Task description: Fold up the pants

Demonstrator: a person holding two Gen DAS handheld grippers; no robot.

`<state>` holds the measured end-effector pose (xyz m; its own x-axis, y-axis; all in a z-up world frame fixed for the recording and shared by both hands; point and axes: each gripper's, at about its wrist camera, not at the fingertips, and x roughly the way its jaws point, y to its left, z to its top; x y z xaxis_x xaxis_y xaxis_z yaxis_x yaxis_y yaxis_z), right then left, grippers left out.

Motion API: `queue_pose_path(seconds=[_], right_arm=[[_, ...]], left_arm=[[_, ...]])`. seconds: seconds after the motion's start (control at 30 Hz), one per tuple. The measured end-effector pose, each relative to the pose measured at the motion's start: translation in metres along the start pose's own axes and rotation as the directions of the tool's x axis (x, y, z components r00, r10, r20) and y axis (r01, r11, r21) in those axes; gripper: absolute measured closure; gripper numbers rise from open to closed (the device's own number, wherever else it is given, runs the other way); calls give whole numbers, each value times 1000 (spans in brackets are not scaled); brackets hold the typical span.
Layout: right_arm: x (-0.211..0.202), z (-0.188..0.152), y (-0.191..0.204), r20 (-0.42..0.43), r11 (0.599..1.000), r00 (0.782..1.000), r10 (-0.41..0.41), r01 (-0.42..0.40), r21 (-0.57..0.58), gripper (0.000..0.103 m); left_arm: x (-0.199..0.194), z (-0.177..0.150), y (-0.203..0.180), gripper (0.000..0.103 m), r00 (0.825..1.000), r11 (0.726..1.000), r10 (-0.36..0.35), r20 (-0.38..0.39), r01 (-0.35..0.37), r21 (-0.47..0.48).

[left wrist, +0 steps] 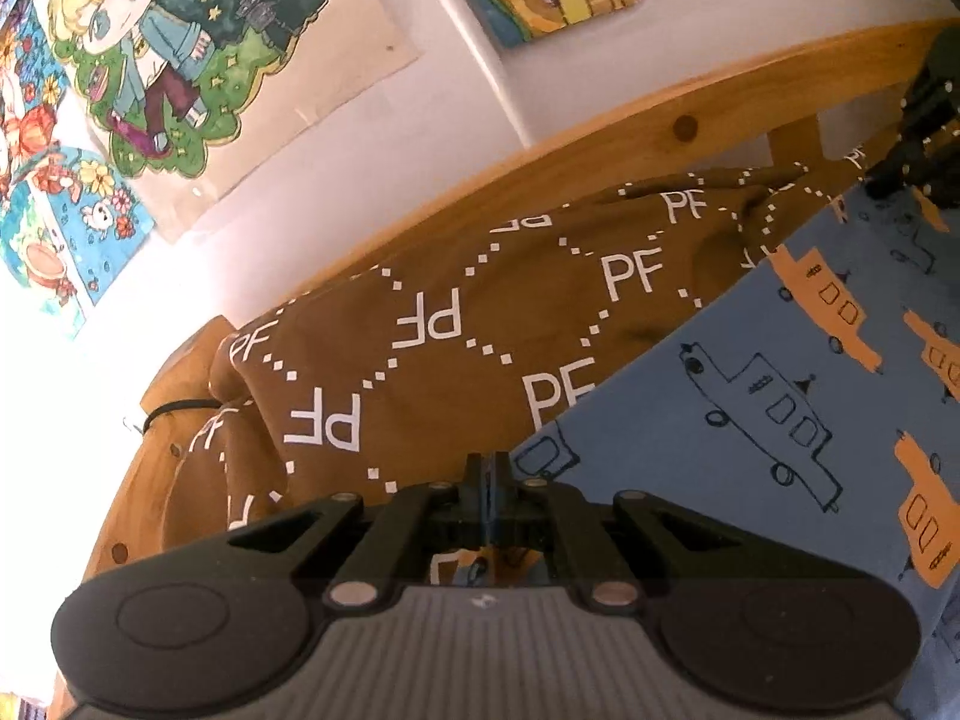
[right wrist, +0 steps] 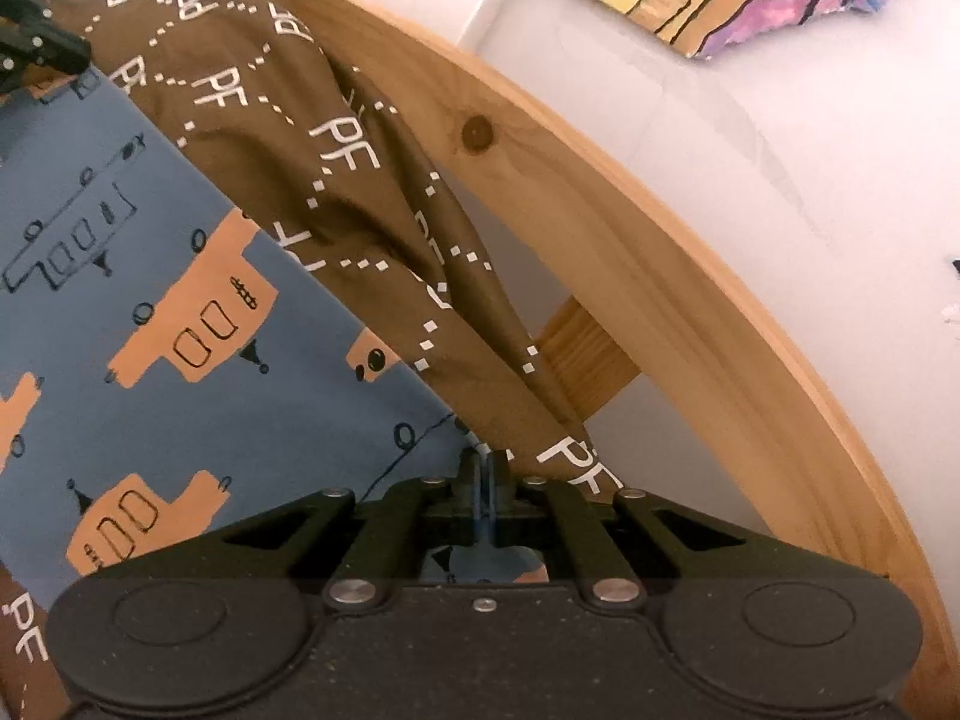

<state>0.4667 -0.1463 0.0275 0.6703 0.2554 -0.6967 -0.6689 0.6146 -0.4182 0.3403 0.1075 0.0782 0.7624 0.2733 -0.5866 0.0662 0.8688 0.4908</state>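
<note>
The pants are blue cloth printed with orange and outlined boats, and they fill the right of the left wrist view and the left of the right wrist view. My left gripper is shut on an edge of the pants. My right gripper is shut on another edge of the same cloth. The right gripper also shows at the far right of the left wrist view. The left gripper shows at the top left of the right wrist view.
A brown blanket with white "PF" letters lies bunched behind the pants, also in the right wrist view. A curved wooden bed rail runs behind it. Colourful drawings hang on the white wall.
</note>
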Motion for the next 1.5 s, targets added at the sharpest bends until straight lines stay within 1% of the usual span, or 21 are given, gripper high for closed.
queue_pose_path(seconds=[0.03,0.07,0.1,0.17,0.23,0.3,0.43,0.53,0.57,0.6,0.63,0.67,0.7,0.73,0.77,0.97,1.13,1.23,1.37,1.47,1.5], right_arm=[[-1,-1,0,5,1000,1000,2,-2,2,102],[-2,-2,-1,8,1000,1000,6,-6,9,92],[-1,-1,-3,7,1000,1000,1,-1,20,74],[-4,-1,-4,27,999,999,27,-28,40,60],[-5,1,-2,40,998,998,54,-55,35,60],[-7,6,5,49,997,996,76,-76,-2,59],[-1,19,13,37,994,994,104,-102,-50,59],[13,27,15,-9,993,994,106,-106,-48,60],[16,28,16,-21,993,994,106,-107,-46,65],[17,30,16,-25,993,994,108,-109,-44,75],[17,30,17,-30,993,994,109,-110,-43,82],[17,31,18,-38,993,994,106,-107,-46,97],[17,31,19,-41,993,994,105,-107,-50,100],[15,30,19,-39,993,993,110,-111,-49,102],[14,29,20,-32,993,993,112,-113,-46,103],[-25,14,21,50,996,995,83,-83,-12,103],[-77,-10,36,128,999,991,37,-37,-1,103],[-111,-30,50,164,1000,986,23,-24,0,103],[-154,-55,75,190,1000,982,21,-25,18,103],[-184,-74,93,209,1000,978,11,-17,24,103],[-195,-81,100,215,999,977,9,-16,32,103]], left_arm=[[0,-1,0,101,1000,1000,-6,5,6,8],[0,-1,1,95,1000,1000,-7,5,7,9],[0,-1,3,92,1000,1000,-14,-1,14,2],[0,0,11,76,999,998,-40,-3,40,-41],[-2,1,19,75,998,996,-62,-3,62,-71],[-6,2,27,73,995,992,-97,-2,97,-75],[-12,0,34,72,991,991,-134,1,134,-31],[-10,-4,34,72,986,987,-163,-29,163,-10],[-9,-5,32,72,986,987,-163,-33,163,-5],[-8,-7,31,75,985,986,-165,-43,166,2],[-6,-8,30,87,985,987,-163,-58,164,5],[-5,-9,27,95,985,988,-151,-80,152,5],[-4,-9,26,95,985,989,-146,-91,147,4],[-5,-9,25,101,985,989,-149,-89,150,7],[-6,-9,24,102,984,988,-153,-86,155,12],[-23,-11,19,102,990,990,-136,-24,136,38],[-48,-23,14,103,988,989,-131,76,125,81],[-72,-34,9,102,979,983,-143,147,124,134],[-105,-52,0,102,955,967,-188,228,139,215],[-126,-70,-8,102,931,935,-259,256,176,307],[-131,-76,-11,102,929,921,-276,248,182,343]])
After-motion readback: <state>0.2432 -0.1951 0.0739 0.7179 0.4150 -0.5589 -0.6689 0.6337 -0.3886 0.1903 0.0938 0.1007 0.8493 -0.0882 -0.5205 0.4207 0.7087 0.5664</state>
